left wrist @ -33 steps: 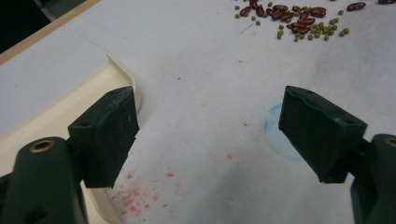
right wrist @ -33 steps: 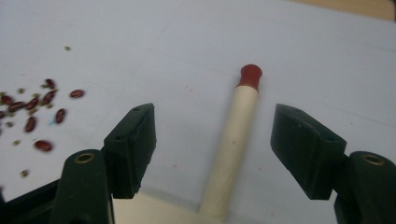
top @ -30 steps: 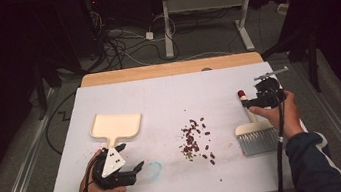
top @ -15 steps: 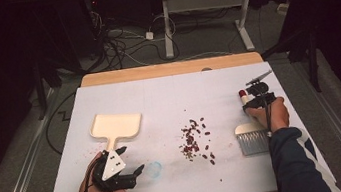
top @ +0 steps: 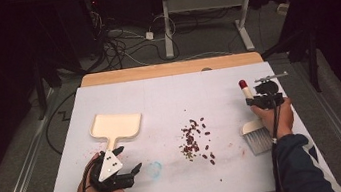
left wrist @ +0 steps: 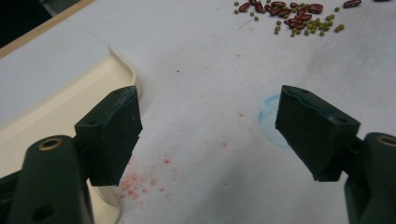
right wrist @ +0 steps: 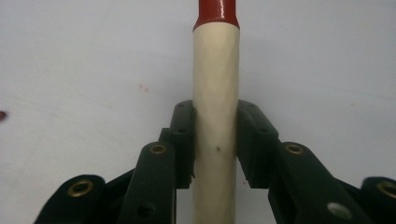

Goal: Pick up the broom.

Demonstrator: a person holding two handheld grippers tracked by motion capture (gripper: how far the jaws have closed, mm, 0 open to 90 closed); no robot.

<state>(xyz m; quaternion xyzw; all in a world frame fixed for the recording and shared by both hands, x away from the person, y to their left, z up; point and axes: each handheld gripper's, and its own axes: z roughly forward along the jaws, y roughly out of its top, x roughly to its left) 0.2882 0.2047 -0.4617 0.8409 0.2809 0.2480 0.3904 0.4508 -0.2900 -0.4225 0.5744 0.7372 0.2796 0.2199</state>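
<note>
Two grippers: both low over the table (top: 167, 89)
Right gripper (right wrist: 215, 140): jaws have just closed — clamped on the brush handle (right wrist: 215, 88)
Brush (top: 257, 134): near the table's right edge, bristles toward the front
Left gripper (left wrist: 208, 130): jaws apart, holding nothing, near the front left corner
Dustpan (top: 114, 126): just beside the left gripper
Beans (top: 195, 140): scattered at the table's middle

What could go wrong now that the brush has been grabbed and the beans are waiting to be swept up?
The right gripper, whose jaws have just been closing, clamps the smooth round brush handle; it might twist or slip during a sweep. The beans lie loose and scattered, so a hard stroke could flick some off the table. The dustpan lies unheld beside the open left gripper, so it may slide when beans hit it.
</note>
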